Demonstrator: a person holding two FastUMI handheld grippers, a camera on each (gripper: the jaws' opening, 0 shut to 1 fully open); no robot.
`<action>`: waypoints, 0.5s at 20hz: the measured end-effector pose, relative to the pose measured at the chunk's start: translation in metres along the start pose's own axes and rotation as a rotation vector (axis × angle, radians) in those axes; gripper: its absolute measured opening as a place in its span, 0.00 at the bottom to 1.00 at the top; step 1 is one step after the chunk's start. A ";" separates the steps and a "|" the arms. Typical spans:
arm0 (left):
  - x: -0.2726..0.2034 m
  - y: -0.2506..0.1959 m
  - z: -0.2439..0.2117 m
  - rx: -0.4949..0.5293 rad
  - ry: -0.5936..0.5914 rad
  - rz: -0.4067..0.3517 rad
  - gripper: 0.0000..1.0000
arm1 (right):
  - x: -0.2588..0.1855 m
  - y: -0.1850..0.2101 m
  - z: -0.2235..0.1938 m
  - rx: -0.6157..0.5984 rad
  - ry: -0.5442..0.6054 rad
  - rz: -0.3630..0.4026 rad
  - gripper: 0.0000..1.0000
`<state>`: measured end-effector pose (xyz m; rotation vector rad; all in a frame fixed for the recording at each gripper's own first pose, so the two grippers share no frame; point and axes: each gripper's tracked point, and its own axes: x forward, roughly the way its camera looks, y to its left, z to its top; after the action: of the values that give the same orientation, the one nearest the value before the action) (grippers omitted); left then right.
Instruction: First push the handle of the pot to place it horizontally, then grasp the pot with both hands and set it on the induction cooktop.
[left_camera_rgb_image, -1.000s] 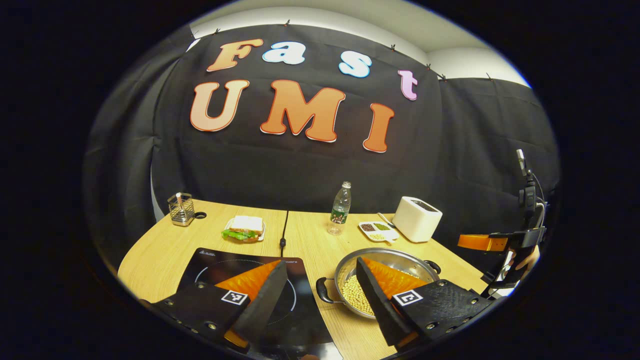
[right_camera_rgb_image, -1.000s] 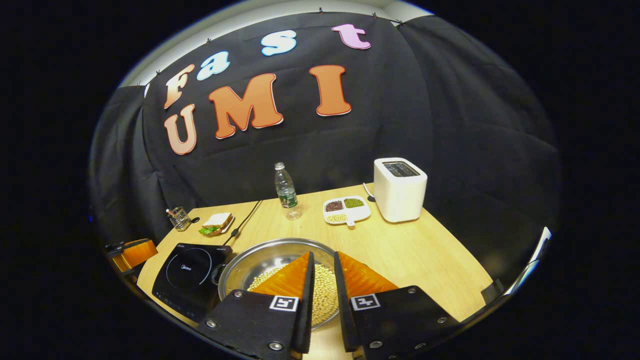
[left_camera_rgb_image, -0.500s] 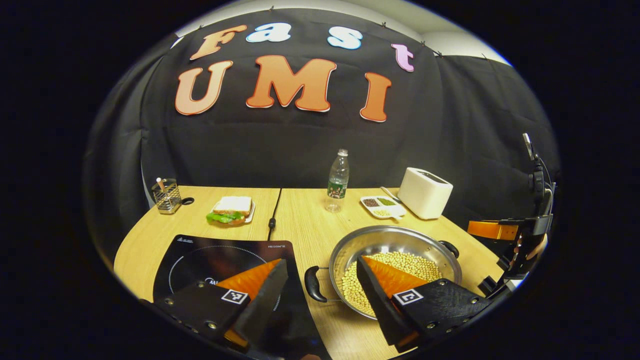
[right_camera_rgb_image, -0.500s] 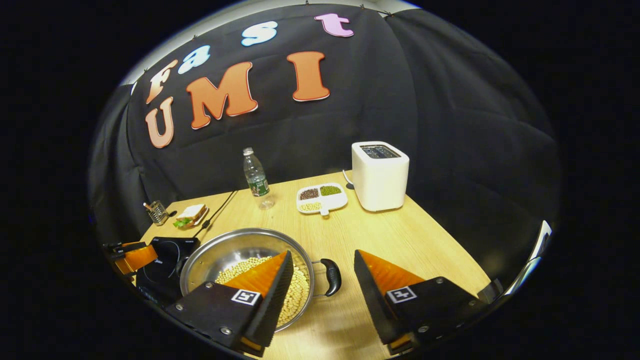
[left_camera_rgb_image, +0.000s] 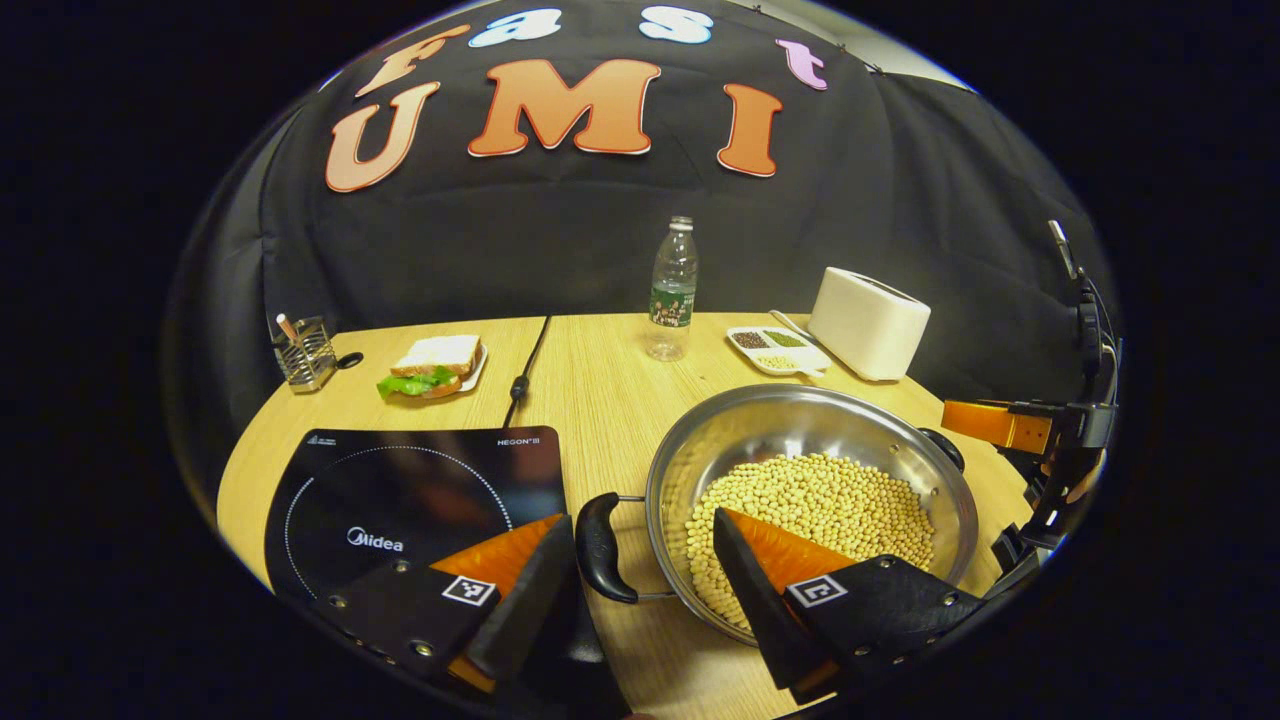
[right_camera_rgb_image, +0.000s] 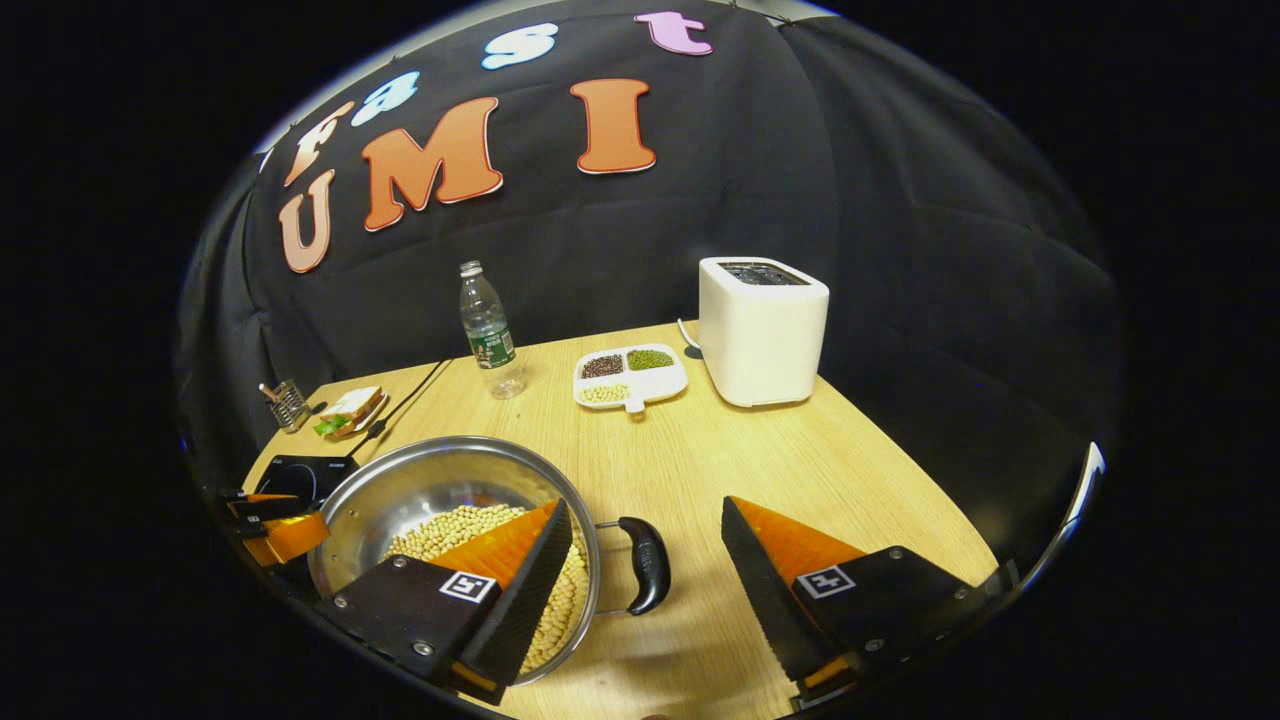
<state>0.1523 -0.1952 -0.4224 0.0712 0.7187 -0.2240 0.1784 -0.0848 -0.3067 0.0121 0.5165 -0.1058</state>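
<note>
Both spread claws, left claw (left_camera_rgb_image: 640, 575) and right claw (right_camera_rgb_image: 645, 570), had neared the pot (left_camera_rgb_image: 810, 500), its 2 handles lying sideways along the tabletop (right_camera_rgb_image: 720, 450)

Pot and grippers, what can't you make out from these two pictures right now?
- Pot: near rim hidden behind the fingers in both views.
- Left handle in the left gripper view, right handle in the right gripper view: each between open fingers; contact can't be judged.
- Cooktop: mostly hidden by the pot in the right gripper view.

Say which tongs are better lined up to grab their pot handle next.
Probably the left tongs: open, with the pot's near handle almost between the tips. The right tongs are open around theirs too, less centred.
</note>
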 end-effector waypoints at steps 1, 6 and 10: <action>0.003 0.001 -0.002 -0.005 0.003 0.007 0.90 | 0.002 -0.002 -0.002 -0.007 0.003 -0.008 0.94; 0.009 0.012 -0.011 -0.057 0.029 0.022 0.90 | 0.012 0.001 -0.016 0.013 0.044 0.009 0.94; 0.013 0.004 -0.012 -0.046 0.032 -0.007 0.90 | 0.016 0.009 -0.026 0.013 0.071 0.031 0.90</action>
<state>0.1549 -0.1920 -0.4394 0.0284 0.7556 -0.2136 0.1808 -0.0764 -0.3370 0.0369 0.5866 -0.0792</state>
